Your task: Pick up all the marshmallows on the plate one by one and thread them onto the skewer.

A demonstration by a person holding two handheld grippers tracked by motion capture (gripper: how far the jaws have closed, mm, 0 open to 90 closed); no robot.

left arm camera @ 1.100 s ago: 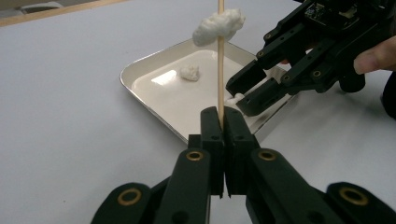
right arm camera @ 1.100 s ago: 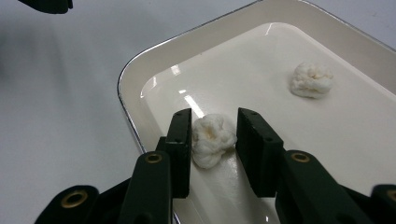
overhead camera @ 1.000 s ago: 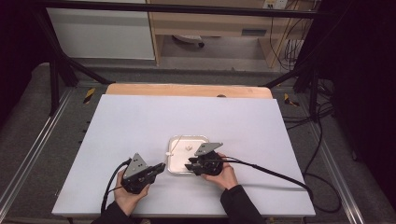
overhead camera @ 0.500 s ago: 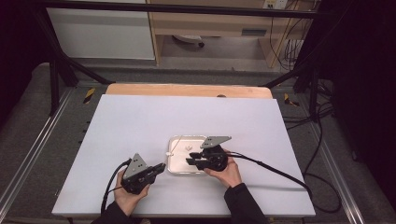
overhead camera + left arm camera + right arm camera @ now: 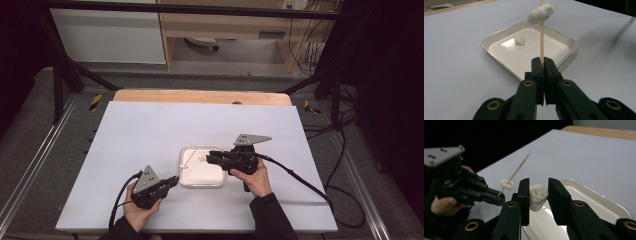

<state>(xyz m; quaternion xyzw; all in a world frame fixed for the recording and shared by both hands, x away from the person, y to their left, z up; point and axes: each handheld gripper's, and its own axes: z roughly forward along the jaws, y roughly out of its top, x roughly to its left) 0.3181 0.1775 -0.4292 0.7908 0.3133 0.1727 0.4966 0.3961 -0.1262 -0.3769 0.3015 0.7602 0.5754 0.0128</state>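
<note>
A white square tray (image 5: 202, 185) with a metal rim lies on the table's near middle. My left gripper (image 5: 175, 179) (image 5: 543, 62) is shut on a thin wooden skewer (image 5: 542, 42) that stands upright over the tray's near-left edge. A white fluffy lump (image 5: 541, 13) is threaded on the skewer. Another small lump (image 5: 519, 40) lies inside the tray. My right gripper (image 5: 209, 157) (image 5: 538, 185) hovers above the tray's right side, shut on a white lump (image 5: 538, 196). From the right gripper view the skewer (image 5: 517, 168) and its lump (image 5: 507, 184) are close by on the left.
The white table top (image 5: 150, 130) stretches around the tray, with a wooden strip (image 5: 200, 96) along its far edge. Black cables (image 5: 300, 180) trail from both grippers toward the near edge. Metal frame rails (image 5: 30, 165) run along both sides.
My right gripper has lifted off the tray with the white lump and drawn slightly to the right. The left gripper and its skewer have stayed put.
</note>
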